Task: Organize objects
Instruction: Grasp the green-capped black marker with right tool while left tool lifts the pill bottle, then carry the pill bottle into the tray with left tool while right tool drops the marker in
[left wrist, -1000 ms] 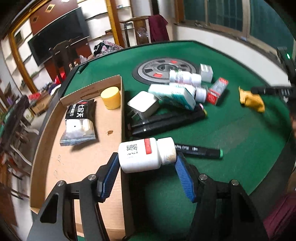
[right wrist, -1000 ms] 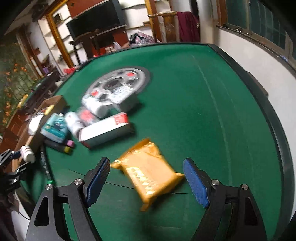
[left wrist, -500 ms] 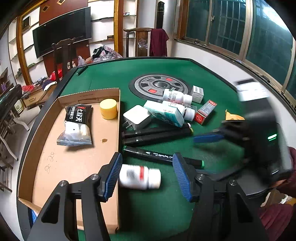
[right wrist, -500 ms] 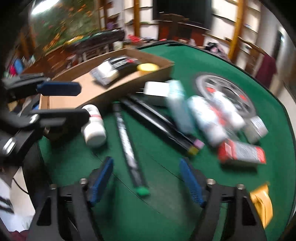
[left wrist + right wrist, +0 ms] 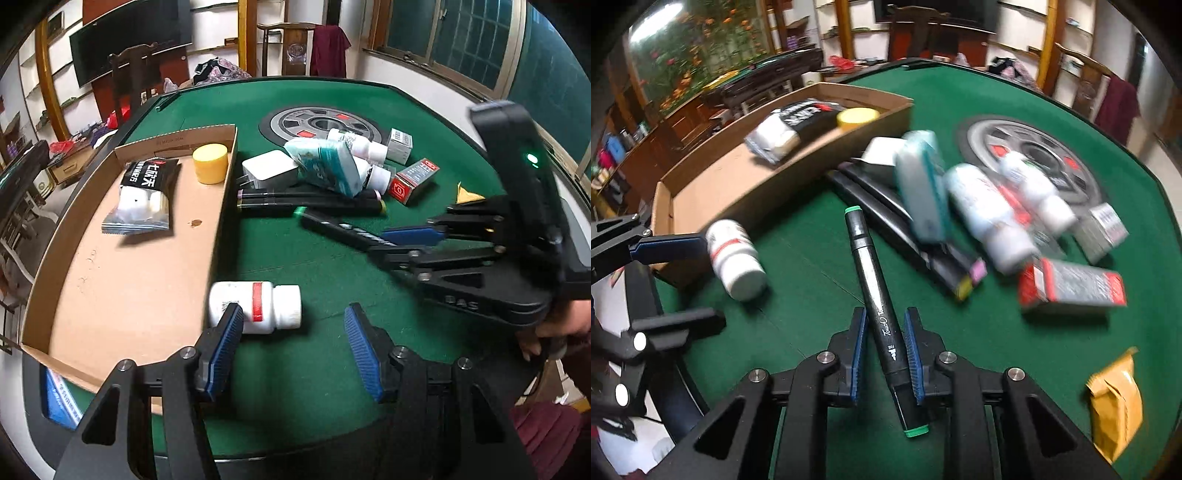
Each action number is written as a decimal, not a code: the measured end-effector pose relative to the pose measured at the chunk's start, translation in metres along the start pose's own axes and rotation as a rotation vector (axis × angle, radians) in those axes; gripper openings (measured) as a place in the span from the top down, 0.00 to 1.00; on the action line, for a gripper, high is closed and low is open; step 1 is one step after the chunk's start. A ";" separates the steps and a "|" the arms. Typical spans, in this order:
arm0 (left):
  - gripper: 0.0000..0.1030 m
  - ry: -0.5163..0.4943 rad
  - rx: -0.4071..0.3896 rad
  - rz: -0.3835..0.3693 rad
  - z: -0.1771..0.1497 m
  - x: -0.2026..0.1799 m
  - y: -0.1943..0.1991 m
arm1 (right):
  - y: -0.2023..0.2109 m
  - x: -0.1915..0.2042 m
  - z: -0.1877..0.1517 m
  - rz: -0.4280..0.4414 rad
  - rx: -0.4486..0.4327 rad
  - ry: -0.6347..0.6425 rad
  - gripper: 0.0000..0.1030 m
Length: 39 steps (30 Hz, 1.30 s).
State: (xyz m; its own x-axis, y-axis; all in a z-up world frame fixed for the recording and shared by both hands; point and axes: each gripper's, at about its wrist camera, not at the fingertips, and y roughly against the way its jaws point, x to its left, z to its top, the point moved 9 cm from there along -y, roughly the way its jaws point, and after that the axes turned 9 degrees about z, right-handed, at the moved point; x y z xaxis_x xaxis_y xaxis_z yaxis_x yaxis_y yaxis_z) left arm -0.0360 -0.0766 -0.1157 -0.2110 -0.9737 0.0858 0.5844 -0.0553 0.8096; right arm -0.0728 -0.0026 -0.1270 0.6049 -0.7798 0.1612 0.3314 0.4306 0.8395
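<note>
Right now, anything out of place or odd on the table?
Yes. The white pill bottle with a red band lies on its side on the green felt table, just outside the cardboard tray, between the open left gripper's fingers, ungripped.

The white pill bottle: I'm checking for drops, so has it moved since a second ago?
Yes. The white pill bottle was gripped above the cardboard tray rim; it now lies on the green felt beside that wall, free of the left gripper.

Right gripper (image 5: 884, 354) angled down, jaws just closed, clamped at 6 o'clock. Left gripper (image 5: 293, 345) angled down, jaws apart, gripping nothing.
</note>
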 end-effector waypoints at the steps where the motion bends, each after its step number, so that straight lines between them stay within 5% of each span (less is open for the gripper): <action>1: 0.39 -0.017 -0.001 0.025 0.000 0.000 -0.003 | 0.003 -0.004 -0.003 -0.007 -0.003 -0.002 0.78; 4: 0.36 -0.053 0.025 0.134 0.002 0.006 -0.019 | 0.012 -0.012 -0.010 0.003 -0.010 -0.028 0.78; 7: 0.29 -0.045 0.026 0.109 0.008 0.001 -0.024 | 0.016 -0.019 -0.012 0.034 -0.025 -0.064 0.78; 12: 0.29 -0.050 0.064 -0.051 0.009 -0.025 -0.039 | 0.019 -0.023 -0.016 0.070 -0.046 -0.107 0.78; 18: 0.39 -0.067 0.066 0.040 0.014 -0.022 -0.049 | 0.021 -0.026 -0.017 0.070 -0.051 -0.109 0.77; 25: 0.40 -0.092 0.029 0.052 0.010 -0.035 -0.041 | 0.008 -0.020 0.002 0.049 -0.064 -0.065 0.71; 30: 0.40 -0.057 -0.008 0.010 0.006 -0.037 -0.020 | 0.000 -0.005 0.010 0.075 -0.054 -0.016 0.77; 39: 0.40 0.114 -0.152 -0.058 0.029 0.005 0.058 | 0.044 0.002 0.023 0.295 -0.127 -0.175 0.84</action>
State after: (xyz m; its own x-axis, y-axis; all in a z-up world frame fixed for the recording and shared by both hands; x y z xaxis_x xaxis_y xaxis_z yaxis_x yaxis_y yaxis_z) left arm -0.0257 -0.0784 -0.0510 -0.1622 -0.9863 -0.0315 0.6870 -0.1358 0.7138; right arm -0.0736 0.0045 -0.0779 0.5583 -0.6749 0.4825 0.2546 0.6929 0.6745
